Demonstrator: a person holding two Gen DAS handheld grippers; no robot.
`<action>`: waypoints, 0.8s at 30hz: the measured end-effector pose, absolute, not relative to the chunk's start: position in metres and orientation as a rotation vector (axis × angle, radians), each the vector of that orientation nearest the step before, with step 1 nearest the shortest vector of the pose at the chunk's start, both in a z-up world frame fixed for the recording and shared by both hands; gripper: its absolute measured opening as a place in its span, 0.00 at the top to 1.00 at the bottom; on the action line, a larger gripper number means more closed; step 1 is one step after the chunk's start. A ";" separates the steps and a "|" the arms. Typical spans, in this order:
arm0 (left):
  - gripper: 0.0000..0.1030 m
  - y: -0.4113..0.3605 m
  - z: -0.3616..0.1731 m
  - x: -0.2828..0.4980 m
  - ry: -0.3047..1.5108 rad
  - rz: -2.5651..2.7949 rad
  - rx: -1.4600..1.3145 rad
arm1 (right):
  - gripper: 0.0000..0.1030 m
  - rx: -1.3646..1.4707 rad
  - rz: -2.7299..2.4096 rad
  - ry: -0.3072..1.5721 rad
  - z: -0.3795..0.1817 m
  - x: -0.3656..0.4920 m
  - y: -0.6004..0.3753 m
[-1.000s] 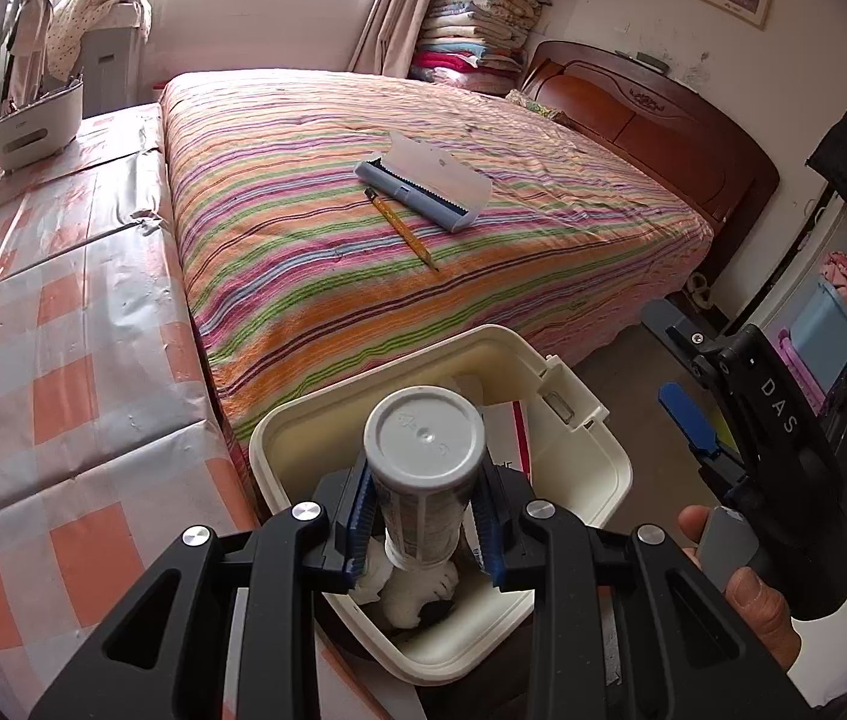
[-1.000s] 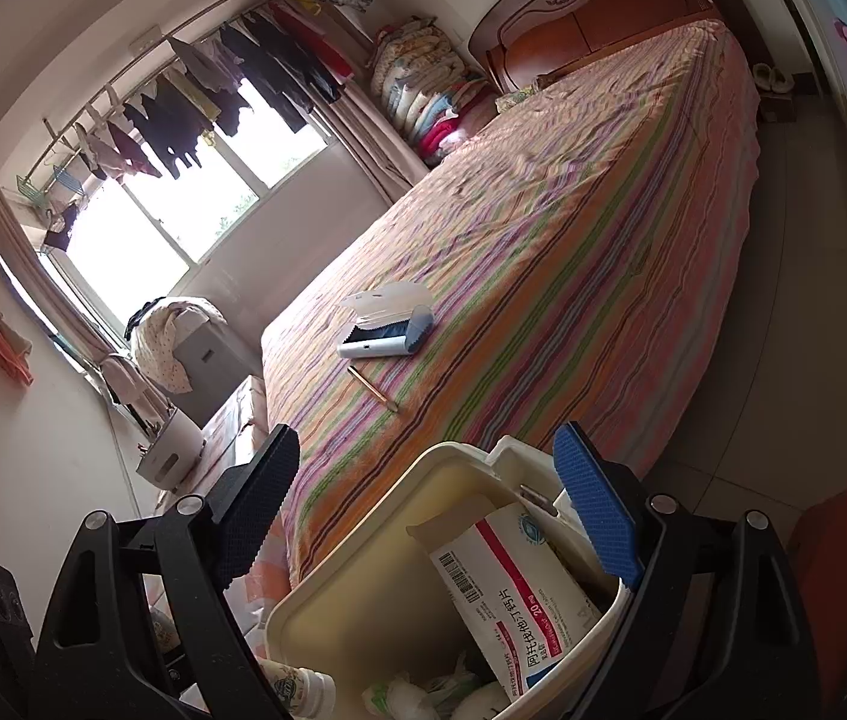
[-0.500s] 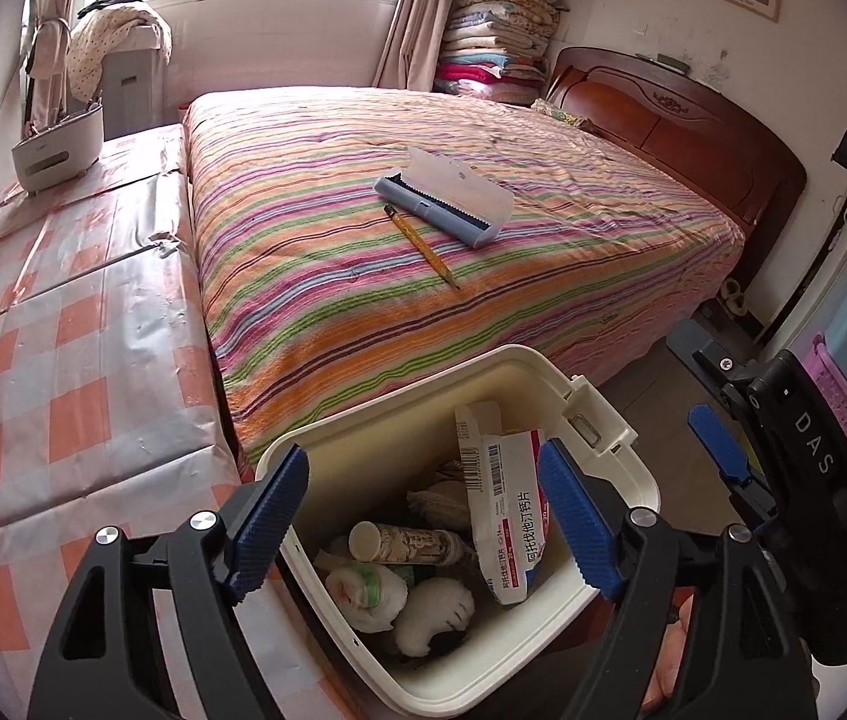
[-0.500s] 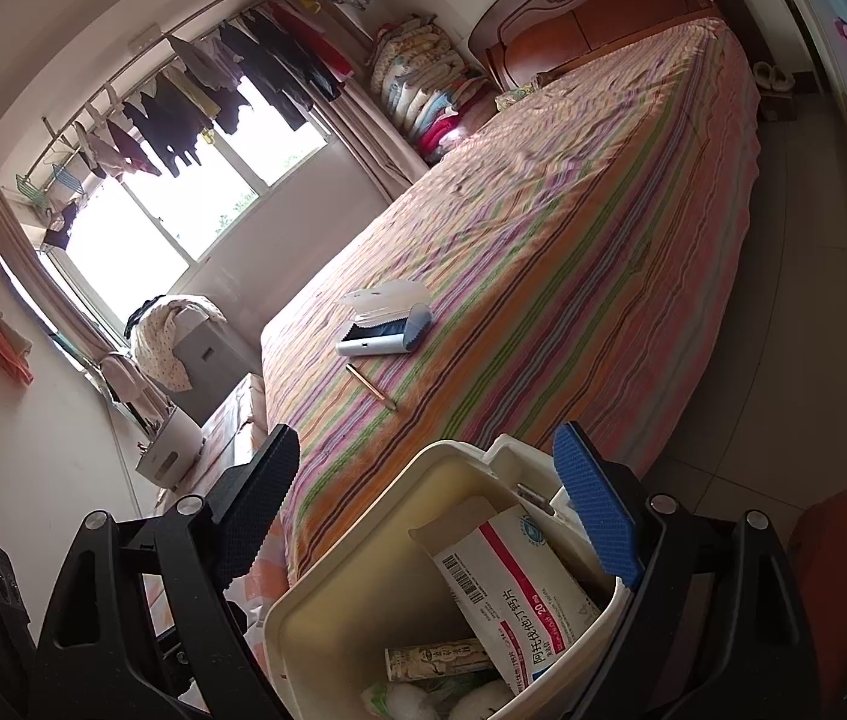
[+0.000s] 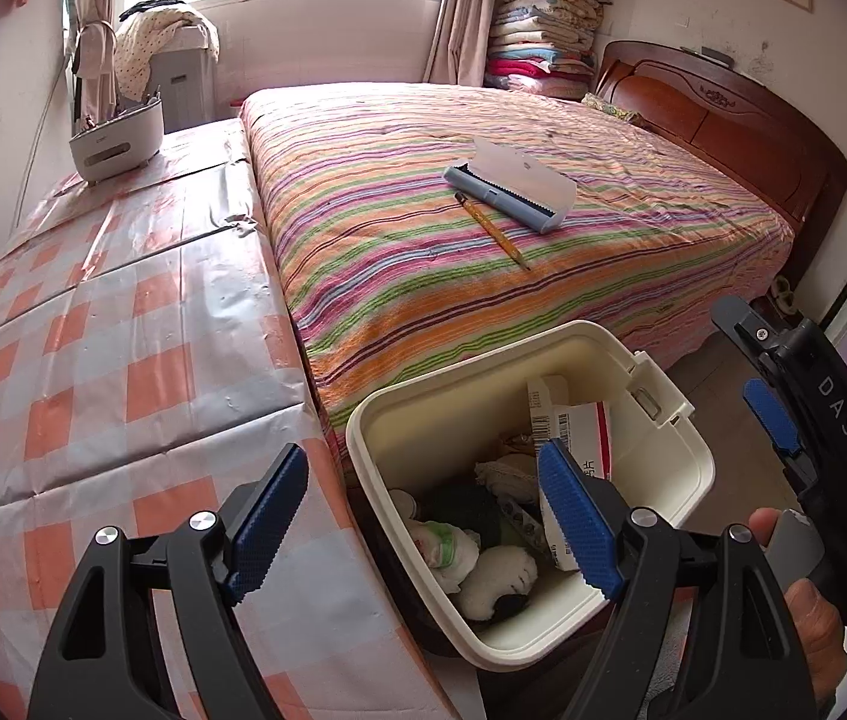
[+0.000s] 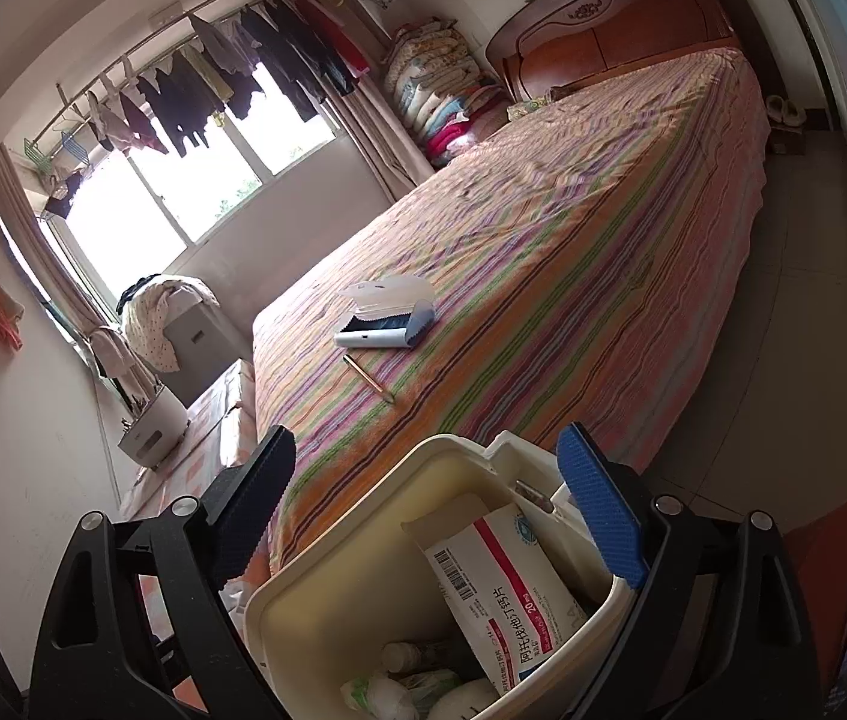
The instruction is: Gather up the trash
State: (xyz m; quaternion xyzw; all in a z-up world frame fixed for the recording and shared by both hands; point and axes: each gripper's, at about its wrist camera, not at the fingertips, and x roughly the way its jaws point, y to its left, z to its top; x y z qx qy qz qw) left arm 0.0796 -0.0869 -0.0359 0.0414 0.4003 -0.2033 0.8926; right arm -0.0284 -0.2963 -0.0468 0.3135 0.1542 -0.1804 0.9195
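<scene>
Both claws gape empty over the cream trash bin [image 5: 687, 468] at the foot of the striped bed [image 5: 423, 228].
The left claw [image 5: 423, 525] has let go its grey-capped bottle, now half buried among tissues; its jaws opened within the last second. The right claw [image 6: 441, 513] opened slightly further, holding nothing. The medicine box [image 6: 501, 588] shows a barcode and "20", the rest too small to read.
</scene>
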 end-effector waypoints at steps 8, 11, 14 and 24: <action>0.25 -0.030 -0.021 0.047 0.786 -0.230 0.115 | 0.08 0.465 -0.232 0.444 -0.028 -0.047 -0.238; 0.25 -0.013 -0.015 0.031 0.764 -0.178 0.136 | 0.07 0.401 -0.198 0.480 -0.020 -0.061 -0.214; 0.25 0.003 -0.009 0.016 0.744 -0.132 0.147 | 0.07 0.331 -0.192 0.508 -0.014 -0.076 -0.191; 0.25 0.046 -0.003 -0.010 0.738 -0.083 0.087 | 0.07 0.205 -0.162 0.557 -0.009 -0.094 -0.142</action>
